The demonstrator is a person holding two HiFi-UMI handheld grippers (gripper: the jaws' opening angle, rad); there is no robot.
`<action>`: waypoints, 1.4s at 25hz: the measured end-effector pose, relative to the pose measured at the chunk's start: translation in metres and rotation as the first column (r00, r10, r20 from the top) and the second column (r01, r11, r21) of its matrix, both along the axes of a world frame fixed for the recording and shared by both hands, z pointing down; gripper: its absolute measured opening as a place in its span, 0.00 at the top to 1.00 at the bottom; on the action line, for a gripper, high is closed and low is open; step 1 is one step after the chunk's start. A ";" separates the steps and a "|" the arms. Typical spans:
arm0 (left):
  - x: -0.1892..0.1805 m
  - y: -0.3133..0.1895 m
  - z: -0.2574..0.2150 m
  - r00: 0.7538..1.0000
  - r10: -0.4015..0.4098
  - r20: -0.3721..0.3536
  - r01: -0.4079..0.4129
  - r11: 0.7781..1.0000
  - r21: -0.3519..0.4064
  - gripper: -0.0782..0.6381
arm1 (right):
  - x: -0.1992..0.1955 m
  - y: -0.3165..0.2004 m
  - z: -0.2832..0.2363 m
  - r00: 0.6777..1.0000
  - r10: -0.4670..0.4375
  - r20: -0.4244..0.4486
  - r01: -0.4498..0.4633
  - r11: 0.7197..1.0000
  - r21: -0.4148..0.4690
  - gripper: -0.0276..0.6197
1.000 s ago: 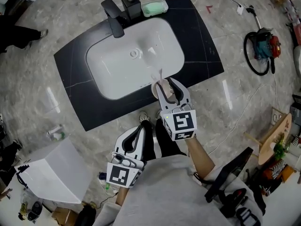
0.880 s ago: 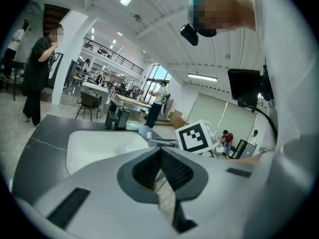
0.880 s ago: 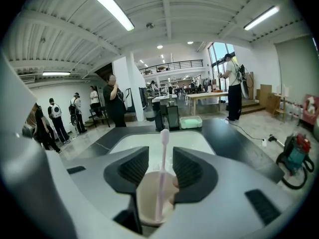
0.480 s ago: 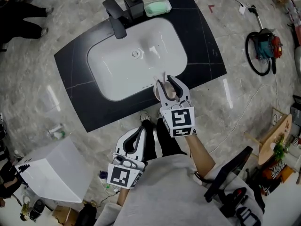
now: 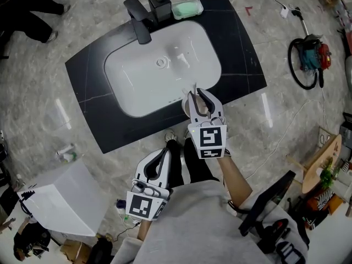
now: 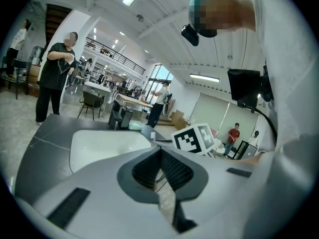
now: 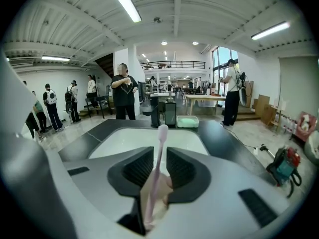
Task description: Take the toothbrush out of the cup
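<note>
A pale pink toothbrush (image 7: 158,153) stands upright in a beige cup (image 7: 159,198) at the front edge of the black counter (image 5: 242,54). My right gripper (image 5: 197,99) reaches over the cup (image 5: 199,111). Its jaws are closing, one on each side of the toothbrush handle (image 5: 194,89), and a thin gap still shows beside the handle. My left gripper (image 5: 165,152) hangs below the counter near the person's legs. In the left gripper view its pads (image 6: 169,168) meet at the tips with nothing between them.
A white basin (image 5: 165,65) fills the counter's middle. A black faucet (image 5: 138,18), a soap dispenser (image 5: 159,5) and a green soap dish (image 5: 187,8) line the far edge. A white box (image 5: 60,202) stands on the floor at the left. People stand beyond the sink.
The right gripper's jaws have narrowed around the toothbrush and sit slightly further over the cup. The left gripper has stayed where it was.
</note>
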State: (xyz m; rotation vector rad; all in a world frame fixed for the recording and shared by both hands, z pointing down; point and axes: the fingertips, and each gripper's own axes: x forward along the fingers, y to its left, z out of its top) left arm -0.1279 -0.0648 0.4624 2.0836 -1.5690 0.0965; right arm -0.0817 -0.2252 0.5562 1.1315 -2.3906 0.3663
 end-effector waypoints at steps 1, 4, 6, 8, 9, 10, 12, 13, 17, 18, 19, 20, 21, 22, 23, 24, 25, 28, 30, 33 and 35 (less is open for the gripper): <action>0.000 0.001 0.000 1.000 -0.002 0.000 0.002 1.000 0.000 0.89 | 0.000 0.000 0.001 1.000 -0.001 -0.003 0.001 1.000 0.000 0.82; -0.001 0.004 0.001 1.000 0.005 0.018 -0.005 1.000 0.007 0.89 | 0.002 -0.001 0.002 1.000 0.002 -0.023 -0.002 1.000 0.007 0.87; -0.003 0.005 0.001 1.000 0.006 0.027 -0.006 1.000 0.012 0.89 | 0.003 -0.002 0.003 1.000 0.004 -0.031 -0.004 1.000 0.009 0.89; -0.005 0.005 0.000 1.000 0.001 0.028 -0.002 1.000 0.017 0.89 | 0.003 -0.002 0.003 1.000 0.002 -0.031 -0.002 1.000 0.008 0.90; -0.006 0.005 0.000 1.000 -0.001 0.029 0.000 1.000 0.018 0.89 | 0.003 -0.003 0.003 1.000 0.002 -0.030 -0.001 1.000 0.007 0.90; -0.006 0.006 0.000 1.000 -0.002 0.030 0.001 1.000 0.018 0.89 | 0.003 -0.003 0.002 1.000 0.002 -0.027 -0.002 1.000 0.007 0.90; -0.007 0.006 -0.001 0.999 -0.003 0.032 0.002 1.000 0.018 0.89 | 0.003 -0.004 0.001 1.000 0.003 -0.018 -0.003 1.000 0.006 0.91; -0.007 0.006 -0.001 0.999 -0.003 0.033 0.003 1.000 0.020 0.89 | 0.003 -0.004 0.001 1.000 0.003 -0.014 -0.003 1.000 0.007 0.92; -0.008 0.007 -0.001 0.999 -0.002 0.035 0.001 1.000 0.025 0.89 | 0.003 -0.003 -0.001 1.000 -0.001 -0.007 0.002 1.000 0.014 0.92; -0.008 0.007 -0.001 0.999 -0.001 0.035 0.001 1.000 0.025 0.89 | 0.004 -0.002 0.000 1.000 -0.001 -0.003 0.001 1.000 0.012 0.92; -0.008 0.008 -0.001 0.999 -0.001 0.035 0.000 1.000 0.025 0.89 | 0.004 -0.001 0.000 1.000 0.000 0.001 0.000 1.000 0.011 0.92; -0.008 0.008 -0.001 0.999 -0.001 0.035 0.000 1.000 0.025 0.89 | 0.004 -0.001 0.000 1.000 0.001 0.004 -0.001 1.000 0.010 0.92; -0.008 0.009 0.000 0.999 -0.002 0.035 0.001 1.000 0.024 0.89 | 0.004 -0.001 0.000 1.000 0.000 0.007 0.000 1.000 0.010 0.92; -0.008 0.009 0.001 0.999 -0.003 0.035 0.002 1.000 0.023 0.89 | 0.003 -0.001 0.000 1.000 -0.001 0.009 0.001 1.000 0.010 0.92; -0.008 0.009 0.002 0.999 -0.004 0.035 0.003 1.000 0.023 0.89 | 0.003 -0.001 0.000 1.000 -0.002 0.012 0.002 1.000 0.011 0.92; -0.008 0.010 0.002 0.999 -0.004 0.035 0.003 1.000 0.023 0.89 | 0.003 -0.002 -0.001 1.000 -0.002 0.015 0.002 1.000 0.012 0.92; -0.008 0.010 0.001 0.999 -0.003 0.035 0.002 1.000 0.024 0.89 | 0.004 -0.003 -0.002 1.000 -0.002 0.019 0.001 1.000 0.015 0.92; -0.007 0.010 -0.003 0.999 0.000 0.038 -0.001 0.999 0.032 0.89 | 0.004 -0.004 -0.009 1.000 -0.001 0.027 0.000 1.000 0.031 0.92; -0.006 0.009 -0.006 0.999 -0.005 0.035 0.004 0.999 0.037 0.88 | 0.004 -0.004 -0.014 0.999 -0.005 0.034 0.004 0.999 0.039 0.92; -0.006 0.008 -0.012 0.999 -0.014 0.036 0.013 0.999 0.053 0.89 | 0.004 -0.006 -0.022 0.999 -0.012 0.044 0.009 0.998 0.062 0.92; -0.008 0.007 -0.015 0.998 -0.009 0.055 0.005 0.997 0.074 0.88 | 0.001 -0.006 -0.029 0.998 -0.019 0.059 0.014 0.997 0.070 0.92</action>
